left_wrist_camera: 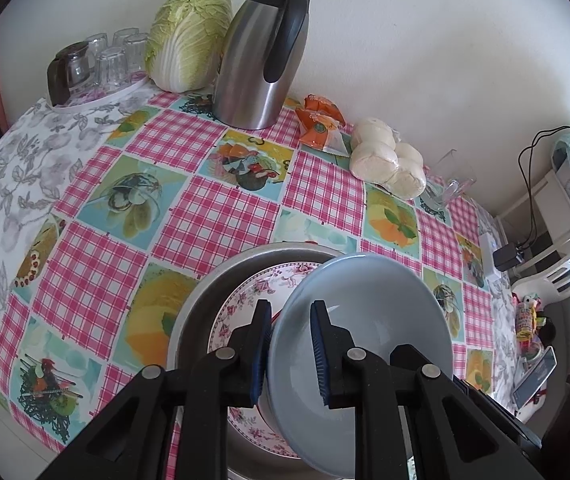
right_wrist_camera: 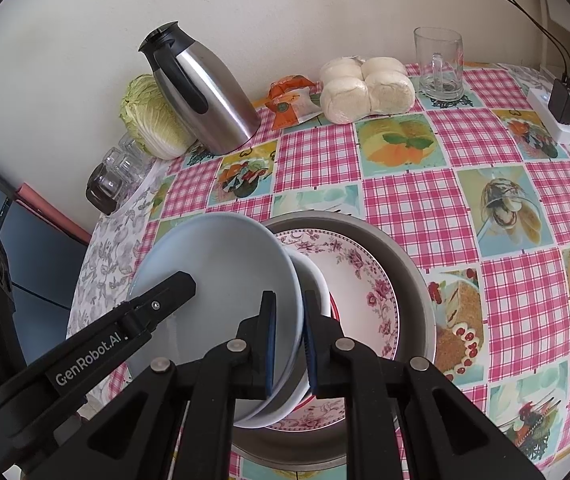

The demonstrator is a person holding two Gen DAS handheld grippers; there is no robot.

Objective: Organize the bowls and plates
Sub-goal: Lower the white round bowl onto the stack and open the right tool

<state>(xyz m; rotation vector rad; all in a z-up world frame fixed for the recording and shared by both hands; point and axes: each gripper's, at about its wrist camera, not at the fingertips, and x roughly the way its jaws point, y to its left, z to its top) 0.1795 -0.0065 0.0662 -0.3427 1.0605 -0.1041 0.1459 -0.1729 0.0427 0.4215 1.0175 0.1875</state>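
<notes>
Item: blue bowl [right_wrist_camera: 221, 280], tilted over the floral plate [right_wrist_camera: 365, 280] in the metal basin [right_wrist_camera: 413, 276], being pinched at opposite rims by left gripper [left_wrist_camera: 291, 354] and right gripper [right_wrist_camera: 289, 344]; next move likely calling for a joint, level transfer.

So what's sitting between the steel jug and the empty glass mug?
Between the steel jug and glass mug: an orange snack packet, then bagged white buns, clearest in the right wrist view.

The desk cloth [right_wrist_camera: 465, 136] is pink-and-white gingham mixed with teal food-picture squares, grey floral at its edges. Pale blue bowl [right_wrist_camera: 221, 280], white plate with pink flowers [right_wrist_camera: 369, 284], plain grey metal basin [right_wrist_camera: 413, 272]. Silver jug [left_wrist_camera: 261, 60] with black handle, pale green cabbage [left_wrist_camera: 189, 36].
</notes>
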